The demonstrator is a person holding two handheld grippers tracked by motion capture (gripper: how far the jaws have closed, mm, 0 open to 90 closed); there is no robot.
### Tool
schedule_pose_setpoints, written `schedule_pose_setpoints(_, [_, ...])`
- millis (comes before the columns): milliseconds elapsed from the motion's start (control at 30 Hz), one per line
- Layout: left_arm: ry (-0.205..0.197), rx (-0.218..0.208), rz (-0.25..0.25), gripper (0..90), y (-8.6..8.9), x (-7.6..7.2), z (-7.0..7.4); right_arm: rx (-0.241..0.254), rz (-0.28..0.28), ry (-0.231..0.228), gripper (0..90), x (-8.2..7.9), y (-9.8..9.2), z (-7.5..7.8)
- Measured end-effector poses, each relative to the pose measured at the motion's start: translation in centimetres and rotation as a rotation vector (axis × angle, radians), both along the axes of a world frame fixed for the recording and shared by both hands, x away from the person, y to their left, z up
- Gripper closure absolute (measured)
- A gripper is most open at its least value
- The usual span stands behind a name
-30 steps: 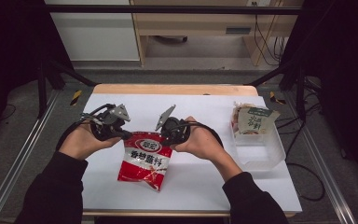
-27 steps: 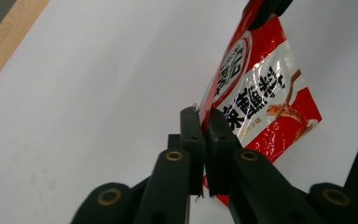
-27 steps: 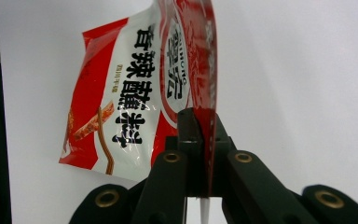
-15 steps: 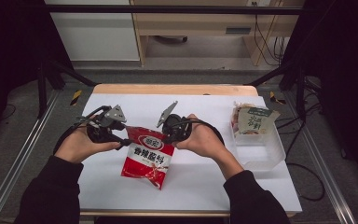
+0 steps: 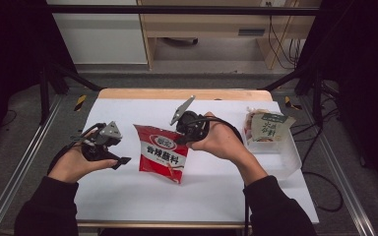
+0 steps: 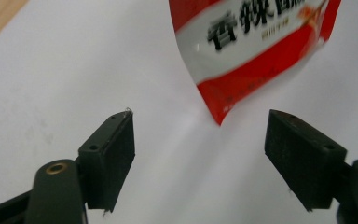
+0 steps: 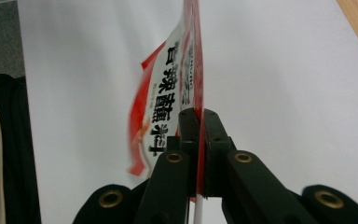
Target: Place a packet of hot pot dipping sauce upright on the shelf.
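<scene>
The right gripper [image 5: 181, 139] is clamped on the top edge of a red and white packet [image 5: 163, 153] printed in bold black Chinese characters, "香辣蘸料", hanging above the white bench [image 5: 216, 189]. The left gripper [image 5: 119, 160], jaws just opened and empty, sits just beside the packet.

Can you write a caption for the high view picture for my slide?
Right gripper pinches the red and white plastic seasoning packet above the white table; left gripper, jaws just opened, holds nothing.

A white-topped table [image 5: 128, 103] stands on grey floor [image 5: 24, 113] before a wooden desk [image 5: 202, 24].
</scene>
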State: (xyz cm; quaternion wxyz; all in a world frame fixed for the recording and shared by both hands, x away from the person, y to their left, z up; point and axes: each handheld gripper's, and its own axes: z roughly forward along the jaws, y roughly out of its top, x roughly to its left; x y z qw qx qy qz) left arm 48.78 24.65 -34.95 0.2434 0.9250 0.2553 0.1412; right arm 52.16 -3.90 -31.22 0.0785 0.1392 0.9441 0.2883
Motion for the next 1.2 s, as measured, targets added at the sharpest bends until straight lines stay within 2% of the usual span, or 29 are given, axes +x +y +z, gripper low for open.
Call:
schedule_pose_setpoints(67, [0.004, 0.007, 0.006, 22.7, 0.3, -0.2, -0.5, 0.004, -0.002, 0.000, 90.0, 0.0, -0.2, 0.4])
schedule_pose_setpoints(200, [0.017, -0.011, 0.026, 20.2, 0.9, -0.4, -1.6, 0.005, -0.002, -0.008, 90.0, 0.1, -0.6, 1.1])
schedule_pose_setpoints(267, [0.020, 0.002, 0.033, 18.7, 1.1, -0.5, -2.2, -0.007, -0.004, -0.011, 90.0, 0.1, -0.8, 1.3])
schedule_pose_setpoints(567, [0.038, 0.009, 0.047, 15.2, 1.4, -0.6, -4.2, -0.018, -0.048, -0.023, 90.0, 0.5, -2.7, 2.2])
schedule_pose_setpoints(767, [0.046, 0.018, 0.043, 13.8, 1.3, -0.6, -4.8, -0.024, -0.065, -0.019, 90.0, 0.8, -4.1, 2.3])
schedule_pose_setpoints(800, [0.046, 0.033, 0.042, 13.5, 1.4, -0.6, -4.9, -0.023, -0.069, -0.020, 90.0, 0.8, -4.3, 2.3])
schedule_pose_setpoints(933, [0.051, 0.030, 0.043, 12.8, 1.4, -0.7, -5.2, -0.011, -0.076, -0.023, 90.0, 0.8, -4.9, 2.5])
schedule_pose_setpoints(1067, [0.064, 0.061, 0.047, 8.5, 1.3, -0.7, -5.9, 0.001, -0.086, -0.032, 90.0, 0.8, -5.6, 2.8])
schedule_pose_setpoints(1133, [0.072, 0.090, 0.036, 8.5, 1.2, -0.7, -6.3, 0.010, -0.086, -0.037, 90.0, 0.8, -6.0, 3.0])
schedule_pose_setpoints(1200, [0.075, 0.098, 0.035, 7.9, 1.3, -0.7, -6.5, 0.023, -0.091, -0.040, 90.0, 0.7, -6.4, 3.3])
